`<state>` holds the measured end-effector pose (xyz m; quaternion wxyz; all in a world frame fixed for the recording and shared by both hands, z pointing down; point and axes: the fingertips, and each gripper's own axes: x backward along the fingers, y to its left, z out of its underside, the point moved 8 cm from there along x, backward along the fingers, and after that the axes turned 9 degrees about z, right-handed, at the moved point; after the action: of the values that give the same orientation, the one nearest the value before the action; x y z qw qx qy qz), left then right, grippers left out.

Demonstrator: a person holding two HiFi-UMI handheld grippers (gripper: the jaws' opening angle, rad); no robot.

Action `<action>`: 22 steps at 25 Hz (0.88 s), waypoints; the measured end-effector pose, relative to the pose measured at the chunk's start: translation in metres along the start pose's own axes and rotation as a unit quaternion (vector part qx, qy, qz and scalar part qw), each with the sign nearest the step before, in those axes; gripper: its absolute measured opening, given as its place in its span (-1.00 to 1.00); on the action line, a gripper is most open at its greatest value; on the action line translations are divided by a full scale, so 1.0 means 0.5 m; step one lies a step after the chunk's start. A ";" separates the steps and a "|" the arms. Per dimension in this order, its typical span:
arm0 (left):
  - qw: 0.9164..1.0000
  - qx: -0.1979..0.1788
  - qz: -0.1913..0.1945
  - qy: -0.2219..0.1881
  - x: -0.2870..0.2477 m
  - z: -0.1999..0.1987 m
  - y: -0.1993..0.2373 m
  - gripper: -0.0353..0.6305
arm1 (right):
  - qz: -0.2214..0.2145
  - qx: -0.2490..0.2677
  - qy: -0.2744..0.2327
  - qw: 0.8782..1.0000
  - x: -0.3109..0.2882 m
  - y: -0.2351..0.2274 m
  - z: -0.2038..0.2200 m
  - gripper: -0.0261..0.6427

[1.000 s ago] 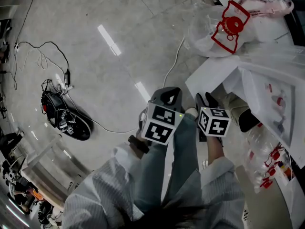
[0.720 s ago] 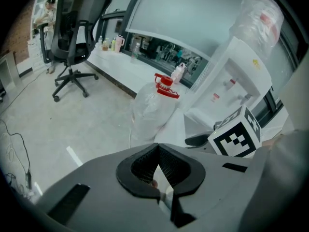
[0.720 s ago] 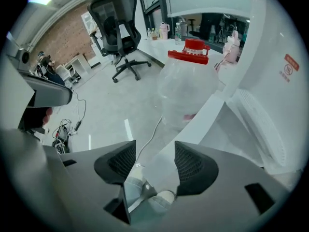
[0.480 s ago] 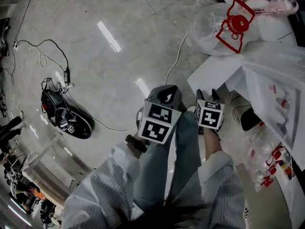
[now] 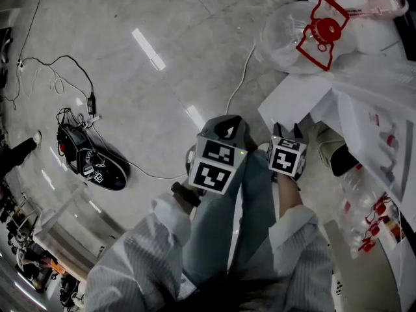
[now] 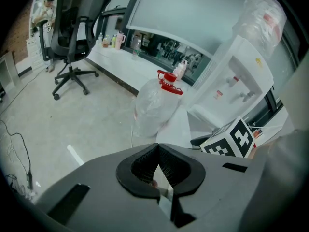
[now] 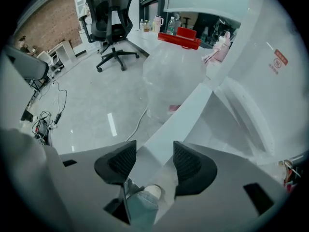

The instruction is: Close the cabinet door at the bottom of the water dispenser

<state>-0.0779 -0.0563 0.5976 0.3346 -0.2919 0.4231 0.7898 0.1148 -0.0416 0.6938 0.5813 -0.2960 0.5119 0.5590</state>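
The white water dispenser point(image 5: 374, 132) stands at the right, and its bottom cabinet door point(image 5: 292, 99) is swung out over the floor. In the right gripper view the door point(image 7: 186, 112) runs down between the jaws of my right gripper point(image 7: 153, 151). That gripper is open, and its pads stand clear of the door's edge. In the head view my right gripper point(image 5: 287, 132) points steeply down at the door's near corner. My left gripper point(image 5: 226, 127) hangs beside it to the left. It is shut point(image 6: 158, 151) with nothing held.
An empty water bottle point(image 5: 302, 34) with a red handle lies just beyond the door. Cables and a black device point(image 5: 88, 161) lie on the floor at the left. An office chair point(image 6: 77, 28) stands farther off. The person's legs and a shoe point(image 7: 149, 192) are below the grippers.
My right gripper's jaws have spread apart, and it has tipped further down towards the door's edge. The left gripper has hardly moved.
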 end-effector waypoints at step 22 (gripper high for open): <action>1.000 -0.015 0.020 0.015 -0.092 0.053 -0.146 -0.86 | 0.038 -0.065 0.035 0.997 0.001 -0.176 0.183 -0.30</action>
<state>0.0018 -0.0158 0.6098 0.3082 -0.3005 0.4217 0.7980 0.2227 0.0251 0.7006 0.5209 -0.3333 0.5052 0.6020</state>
